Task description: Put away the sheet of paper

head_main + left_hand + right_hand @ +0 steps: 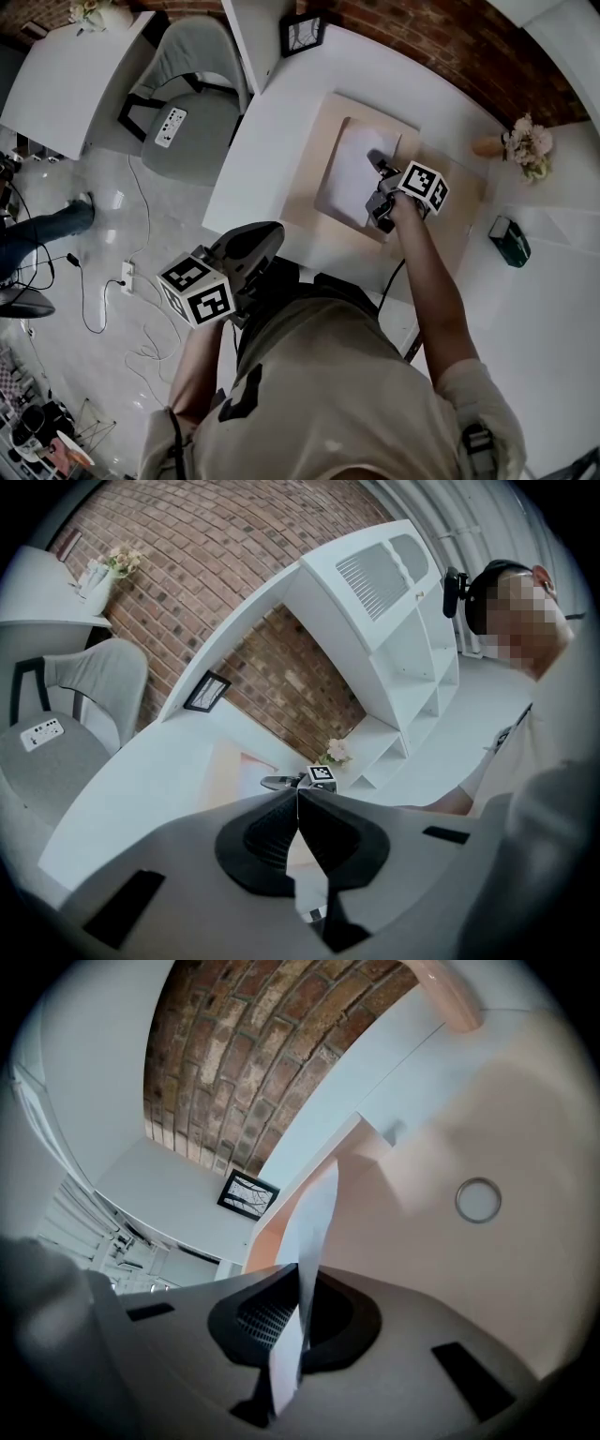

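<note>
Our right claw (302, 1286) pinches the sheet of paper (315, 1211) by one edge over the beige mat (455, 220) on the desk (272, 159), our left claw (297, 803) pressed together on nothing, so a hasty swing could crease the thin sheet or tug it loose.

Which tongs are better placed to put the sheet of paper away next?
Right. The right tongs are shut on the sheet of paper; the left tongs are shut empty and back beside the person's torso.
</note>
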`<state>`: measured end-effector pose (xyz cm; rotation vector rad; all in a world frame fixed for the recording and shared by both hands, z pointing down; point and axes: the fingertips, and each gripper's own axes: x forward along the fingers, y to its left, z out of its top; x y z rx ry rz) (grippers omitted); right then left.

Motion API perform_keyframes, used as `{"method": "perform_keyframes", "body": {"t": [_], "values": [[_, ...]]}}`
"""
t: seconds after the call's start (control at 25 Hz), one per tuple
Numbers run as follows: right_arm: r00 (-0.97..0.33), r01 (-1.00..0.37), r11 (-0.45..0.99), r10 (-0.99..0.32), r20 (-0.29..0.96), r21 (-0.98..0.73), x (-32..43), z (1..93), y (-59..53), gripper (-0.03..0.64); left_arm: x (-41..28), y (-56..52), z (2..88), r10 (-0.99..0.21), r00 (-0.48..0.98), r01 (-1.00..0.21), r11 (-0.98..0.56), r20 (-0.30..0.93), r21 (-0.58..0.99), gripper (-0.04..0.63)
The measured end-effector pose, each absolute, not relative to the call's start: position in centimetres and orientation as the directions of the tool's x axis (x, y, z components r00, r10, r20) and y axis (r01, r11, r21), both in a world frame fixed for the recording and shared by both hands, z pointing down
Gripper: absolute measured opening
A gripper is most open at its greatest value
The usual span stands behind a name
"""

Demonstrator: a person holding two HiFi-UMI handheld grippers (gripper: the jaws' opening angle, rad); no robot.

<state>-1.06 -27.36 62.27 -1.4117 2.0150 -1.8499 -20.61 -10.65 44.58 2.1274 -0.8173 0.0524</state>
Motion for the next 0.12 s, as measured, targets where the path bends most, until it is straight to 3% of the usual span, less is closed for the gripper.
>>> {"method": "perform_keyframes", "body": {"t": [0.12], "values": [[-0.578, -0.565, -0.141, -0.636, 0.512, -0.813, -0.99, 62.25, -27.27, 0.028, -20.64, -10.61, 44.54, -0.537, 0.785, -0.572, -0.437, 0.309, 0.695, 0.02]]}}
